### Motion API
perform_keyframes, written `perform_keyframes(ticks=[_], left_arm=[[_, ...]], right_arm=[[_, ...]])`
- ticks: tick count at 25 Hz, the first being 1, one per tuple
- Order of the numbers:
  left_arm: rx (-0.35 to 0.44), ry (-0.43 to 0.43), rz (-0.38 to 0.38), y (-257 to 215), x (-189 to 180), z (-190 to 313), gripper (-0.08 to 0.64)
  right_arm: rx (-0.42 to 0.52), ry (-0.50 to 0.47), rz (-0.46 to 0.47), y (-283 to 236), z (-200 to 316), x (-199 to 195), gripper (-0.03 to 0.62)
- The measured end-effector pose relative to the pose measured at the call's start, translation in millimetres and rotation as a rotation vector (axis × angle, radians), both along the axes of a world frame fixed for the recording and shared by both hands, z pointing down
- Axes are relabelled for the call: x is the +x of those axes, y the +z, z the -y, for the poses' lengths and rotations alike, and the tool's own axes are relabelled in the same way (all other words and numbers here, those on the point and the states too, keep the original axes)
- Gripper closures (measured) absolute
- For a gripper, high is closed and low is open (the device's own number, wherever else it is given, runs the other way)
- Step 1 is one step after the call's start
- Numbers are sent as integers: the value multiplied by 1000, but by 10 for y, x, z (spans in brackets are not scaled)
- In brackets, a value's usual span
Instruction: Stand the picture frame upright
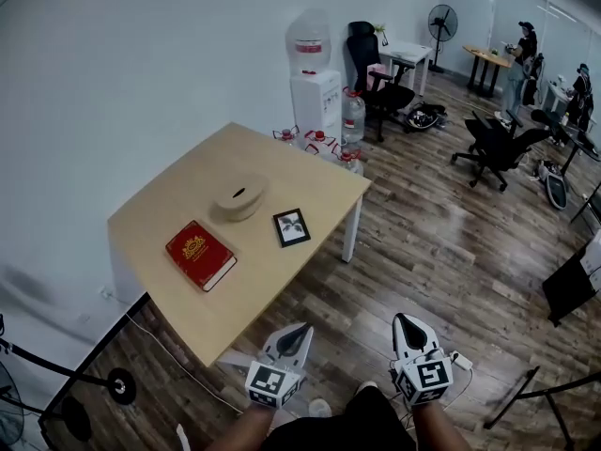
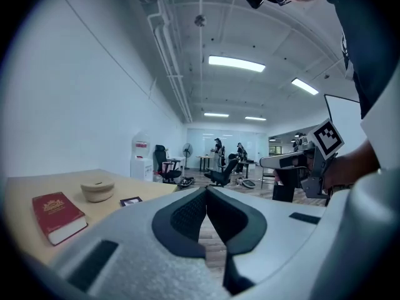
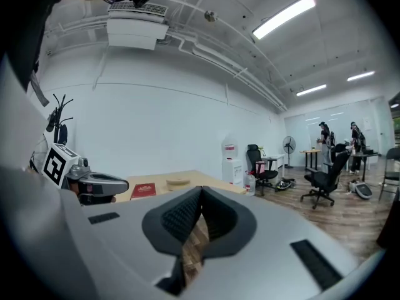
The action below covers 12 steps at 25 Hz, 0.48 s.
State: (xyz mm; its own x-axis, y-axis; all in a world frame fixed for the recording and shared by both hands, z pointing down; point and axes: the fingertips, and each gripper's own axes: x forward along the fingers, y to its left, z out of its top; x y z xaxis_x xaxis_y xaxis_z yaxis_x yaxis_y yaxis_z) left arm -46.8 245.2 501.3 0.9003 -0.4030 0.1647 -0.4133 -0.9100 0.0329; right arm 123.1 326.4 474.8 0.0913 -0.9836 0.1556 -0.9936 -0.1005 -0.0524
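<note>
Picture frame point(image 1: 291, 226) is lying flat on its back on the wooden table point(image 1: 169, 205), near the edge facing the open room, just beside a tan bowl point(image 1: 239, 197) and a short way from a red book point(image 1: 200, 255). Judging by that, the task is not yet getting under way: nothing is touching the frame, and reaching it, taking hold and tipping it up onto its stand is all waiting to be done. The left gripper point(image 1: 291, 341) and the right gripper point(image 1: 408, 325) are hanging low over the floor in front of the person, well apart from the table, each with its jaws pressed together and nothing between them. The head view is giving the whole layout from above, including the dark border and pale print of the frame and a water cooler point(image 1: 315, 83) behind the table. The left gripper view is looking across the tabletop at a low angle, showing the frame as a thin dark sliver beyond the bowl and book, with the right gripper off to one side. The right gripper view is showing the book and bowl, but the frame is not showing clearly there.
</note>
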Motion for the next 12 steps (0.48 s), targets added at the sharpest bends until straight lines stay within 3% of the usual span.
perform_keyframes(ticks=[6,12], left_arm=[[-20,-32,2,67,108,351,557],[-41,-68,10,96,411,800,557]], right_arm=[[-44,-21,16,111,359,191,583],[-28,-70,22,97,943,504,583]])
